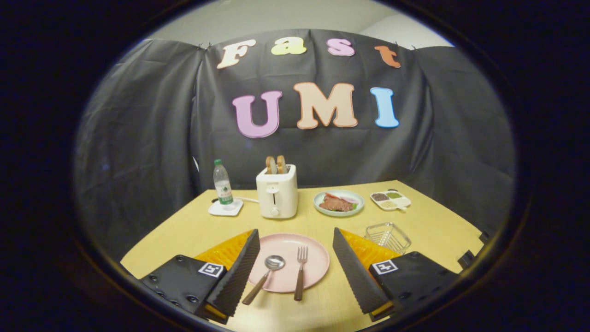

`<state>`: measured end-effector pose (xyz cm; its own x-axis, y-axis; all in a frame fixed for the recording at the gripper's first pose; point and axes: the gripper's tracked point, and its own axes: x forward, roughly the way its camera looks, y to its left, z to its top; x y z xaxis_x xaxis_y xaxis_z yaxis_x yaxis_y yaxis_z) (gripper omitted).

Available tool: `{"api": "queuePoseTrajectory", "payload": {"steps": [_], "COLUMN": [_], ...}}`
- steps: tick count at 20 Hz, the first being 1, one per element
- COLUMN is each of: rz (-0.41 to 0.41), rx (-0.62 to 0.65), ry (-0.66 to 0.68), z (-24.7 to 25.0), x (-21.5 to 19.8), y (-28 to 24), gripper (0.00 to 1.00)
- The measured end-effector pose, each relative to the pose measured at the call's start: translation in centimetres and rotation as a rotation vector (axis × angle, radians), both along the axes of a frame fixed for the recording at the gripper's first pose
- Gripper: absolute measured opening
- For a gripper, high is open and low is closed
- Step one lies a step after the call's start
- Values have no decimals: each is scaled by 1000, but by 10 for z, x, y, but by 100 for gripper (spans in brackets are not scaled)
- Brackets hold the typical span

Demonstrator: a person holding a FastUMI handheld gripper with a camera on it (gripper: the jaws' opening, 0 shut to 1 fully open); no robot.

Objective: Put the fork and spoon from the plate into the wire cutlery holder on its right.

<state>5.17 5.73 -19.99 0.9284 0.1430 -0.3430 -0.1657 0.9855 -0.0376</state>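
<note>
Table (pixel 442 230): plate (pixel 318 258) holds spoon (pixel 269 272), fork (pixel 300 272); tool (pixel 295 288) open.

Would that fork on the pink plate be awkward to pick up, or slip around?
Probably stiff. The fork lies flat, its handle overhanging the plate, so it may skid or pivot when nudged. Its thin handle could twist between the open gripper's fingers.

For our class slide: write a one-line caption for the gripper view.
Open gripper frames pink plate with spoon and fork; wire holder sits right.
</note>
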Motion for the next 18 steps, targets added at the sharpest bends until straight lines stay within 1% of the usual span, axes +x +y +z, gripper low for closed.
{"api": "queuePoseTrajectory", "payload": {"steps": [6, 9, 14, 16, 18], "rz": [-11, 3, 11, -4, -1], "rx": [-13, -47, -53, -76, -80], "ry": [117, 149, 222, 237, 275], "z": [-66, -87, -123, -131, -142], "x": [10, 17, 22, 25, 24], "y": [-9, -7, -5, -10, -10], "gripper": [96, 93, 89, 78, 66]}}
